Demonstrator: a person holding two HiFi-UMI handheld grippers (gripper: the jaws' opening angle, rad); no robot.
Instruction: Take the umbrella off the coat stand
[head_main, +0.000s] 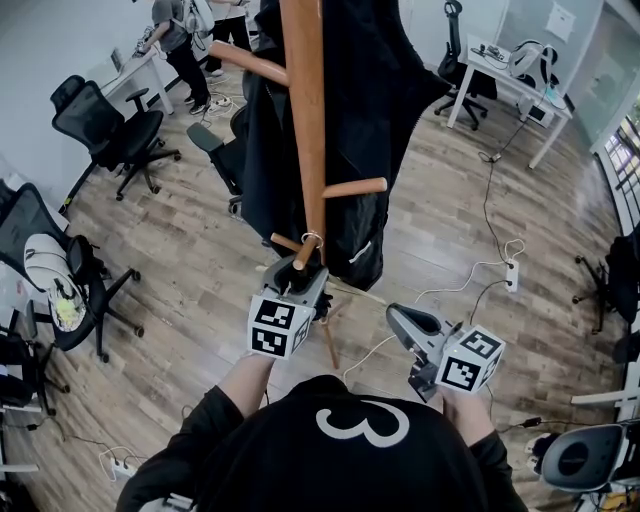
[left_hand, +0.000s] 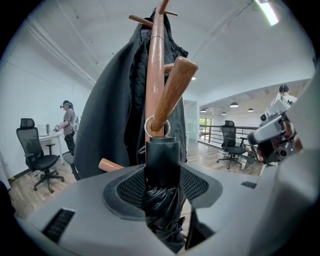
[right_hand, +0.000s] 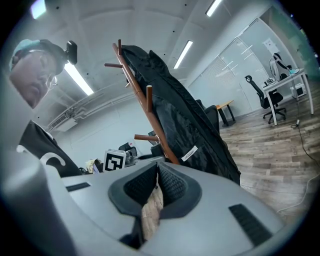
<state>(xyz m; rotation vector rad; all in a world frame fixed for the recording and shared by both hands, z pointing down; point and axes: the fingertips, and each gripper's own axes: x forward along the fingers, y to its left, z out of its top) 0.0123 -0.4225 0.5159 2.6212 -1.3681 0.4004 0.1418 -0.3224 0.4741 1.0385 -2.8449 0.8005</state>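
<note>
Far left: office chairs (head_main: 110, 125) on the wooden floor, no part of the job.

Next, the left gripper (head_main: 305, 278), jaws clamped on the black top of the folded umbrella (left_hand: 162, 159), dark cloth bunched below between the pads. Grip made, then; first step judged done.

Just above the grip, the umbrella's metal ring (left_hand: 157, 126), looped round a slanting wooden peg (left_hand: 172, 87), low on it and close against the pole of the coat stand (head_main: 304, 110). So not yet off: umbrella hanging from the stand by that ring, gripped but not freed.

Left to do, by the look of it: lift along the peg's upward slant until the ring clears the rounded end, then draw away from the stand. Worth minding the black coat (head_main: 365, 130) draped behind and to the right of the pole, near enough to brush.

Further right, the right gripper (head_main: 408, 322), jaws together with nothing between them, only floor seen through the slit. Held well apart from the stand and taking no part at present.
</note>
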